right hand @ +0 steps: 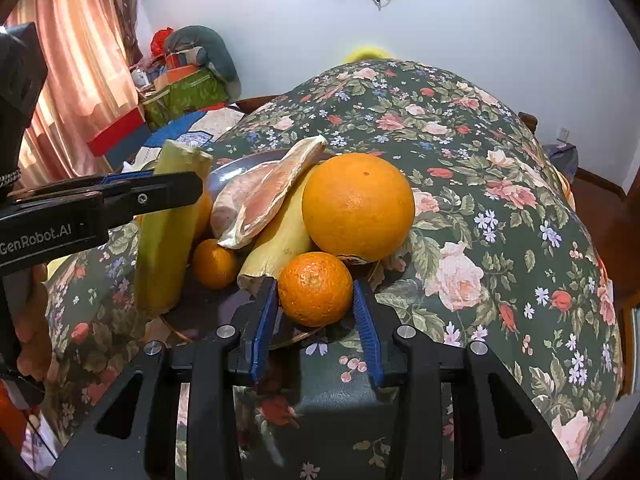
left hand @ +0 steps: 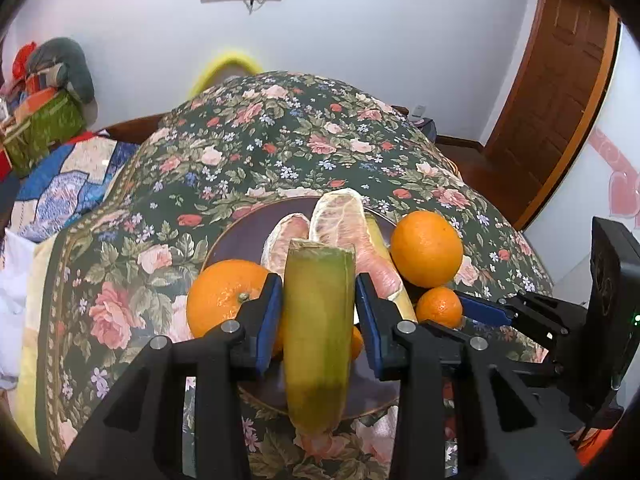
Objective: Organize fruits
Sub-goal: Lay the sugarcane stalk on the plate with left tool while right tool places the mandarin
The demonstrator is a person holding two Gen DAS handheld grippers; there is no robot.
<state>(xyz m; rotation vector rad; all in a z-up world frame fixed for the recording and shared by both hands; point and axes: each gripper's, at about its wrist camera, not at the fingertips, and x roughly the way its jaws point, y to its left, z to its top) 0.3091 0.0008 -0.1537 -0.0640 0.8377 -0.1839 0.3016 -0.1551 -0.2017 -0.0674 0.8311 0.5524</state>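
Left claw [left hand: 316, 300] pinches the green stalk [left hand: 318, 332] upright over the plate [left hand: 240, 232]. Right claw [right hand: 316, 300] brackets a small tangerine [right hand: 315, 289] at the plate's near rim, apparently gripping it. Remaining fruit already plated; task appears nearly done.

fruit colours against a dark floral cloth

the tablecloth [right hand: 460, 184] is patterned in dark green with pink roses, red buds and small blue-white flowers. the plate [left hand: 244, 232] is seen as dark purple-brown with a thin gold rim. the oranges [right hand: 358, 206] and the small mandarin [right hand: 315, 289] are coloured bright orange; the cane stalk [left hand: 318, 332] is yellow-green, greener at its edges. the peeled pomelo segments [right hand: 260, 200] are pale pink under whitish pith. blue pads [right hand: 366, 328] are set on black gripper frames.
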